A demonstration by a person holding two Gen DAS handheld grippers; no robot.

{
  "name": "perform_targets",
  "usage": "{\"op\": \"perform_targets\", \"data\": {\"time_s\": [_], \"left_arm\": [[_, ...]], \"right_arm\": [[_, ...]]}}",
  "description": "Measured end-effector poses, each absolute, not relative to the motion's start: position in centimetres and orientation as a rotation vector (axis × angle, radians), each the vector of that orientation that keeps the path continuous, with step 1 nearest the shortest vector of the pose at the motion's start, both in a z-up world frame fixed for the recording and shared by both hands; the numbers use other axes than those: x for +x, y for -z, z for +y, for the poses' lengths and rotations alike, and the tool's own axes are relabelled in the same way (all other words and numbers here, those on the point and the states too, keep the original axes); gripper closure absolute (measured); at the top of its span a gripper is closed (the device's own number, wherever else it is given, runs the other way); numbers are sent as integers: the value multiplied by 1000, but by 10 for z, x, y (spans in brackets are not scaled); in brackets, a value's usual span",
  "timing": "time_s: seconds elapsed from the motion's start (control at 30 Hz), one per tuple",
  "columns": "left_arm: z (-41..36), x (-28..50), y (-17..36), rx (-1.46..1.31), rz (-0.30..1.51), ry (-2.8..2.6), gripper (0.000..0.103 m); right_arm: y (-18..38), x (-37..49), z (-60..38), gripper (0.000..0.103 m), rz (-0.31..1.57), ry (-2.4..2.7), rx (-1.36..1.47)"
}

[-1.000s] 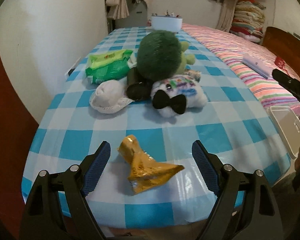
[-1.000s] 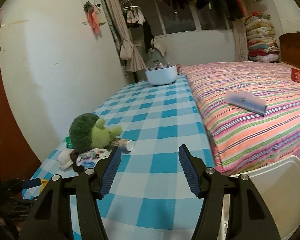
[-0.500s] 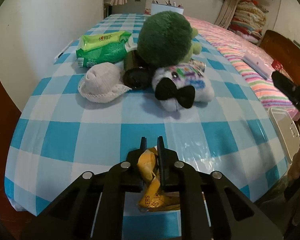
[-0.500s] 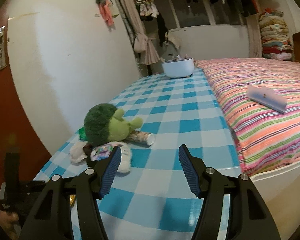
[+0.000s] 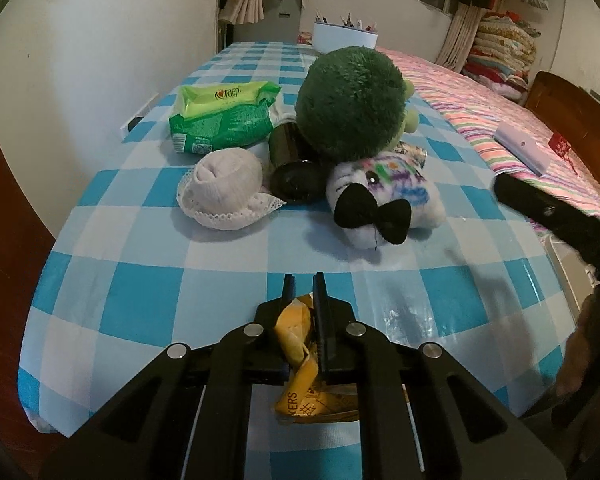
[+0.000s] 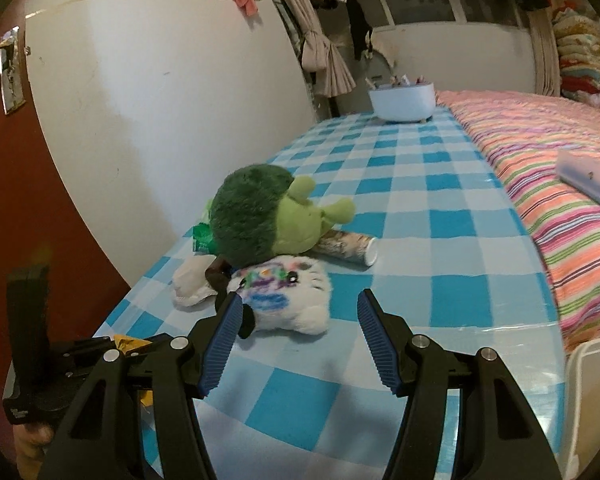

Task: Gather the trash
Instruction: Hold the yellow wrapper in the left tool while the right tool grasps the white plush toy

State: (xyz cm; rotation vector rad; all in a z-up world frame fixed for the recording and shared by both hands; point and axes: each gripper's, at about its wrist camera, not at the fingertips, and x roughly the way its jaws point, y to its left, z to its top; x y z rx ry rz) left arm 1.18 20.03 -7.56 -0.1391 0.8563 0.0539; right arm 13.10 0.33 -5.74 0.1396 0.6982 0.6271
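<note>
My left gripper point(image 5: 303, 284) is shut on a crumpled yellow snack wrapper point(image 5: 296, 336) at the near edge of the blue checked table point(image 5: 148, 292). The wrapper hangs down between the fingers, just above the cloth. In the right wrist view the left gripper point(image 6: 112, 346) shows at lower left with a bit of the yellow wrapper point(image 6: 126, 342) in it. My right gripper point(image 6: 300, 312) is open and empty, above the table's near end, in front of a white plush point(image 6: 288, 300).
Past the wrapper lie a white lace cloth point(image 5: 224, 192), a dark jar point(image 5: 296, 168), a green plush point(image 5: 352, 100), a white plush with a black bow point(image 5: 384, 196), a green tissue pack point(image 5: 220, 116) and a tube point(image 6: 348, 250). A white bowl point(image 6: 404, 100) stands at the far end. A striped bed point(image 6: 560, 200) lies to the right, a white bin point(image 6: 596, 408) at lower right.
My left gripper closed on the yellow wrapper and has lifted it slightly. My right gripper moved lower and leftward toward the plush toys, still open.
</note>
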Motion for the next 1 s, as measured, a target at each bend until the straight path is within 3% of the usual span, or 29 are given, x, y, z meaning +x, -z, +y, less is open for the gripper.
{"op": "perform_targets", "data": {"time_s": [0.3, 0.37, 0.47, 1.0], "left_arm": [[203, 12, 72, -137, 841, -47, 94], [202, 11, 71, -130, 838, -44, 94], [199, 10, 70, -120, 836, -35, 94], [197, 14, 69, -114, 838, -20, 94]], "right_arm": [[72, 156, 44, 45, 805, -643, 68], [74, 165, 47, 37, 824, -631, 82], [78, 176, 50, 33, 848, -612, 103], [103, 198, 80, 29, 973, -653, 77]]}}
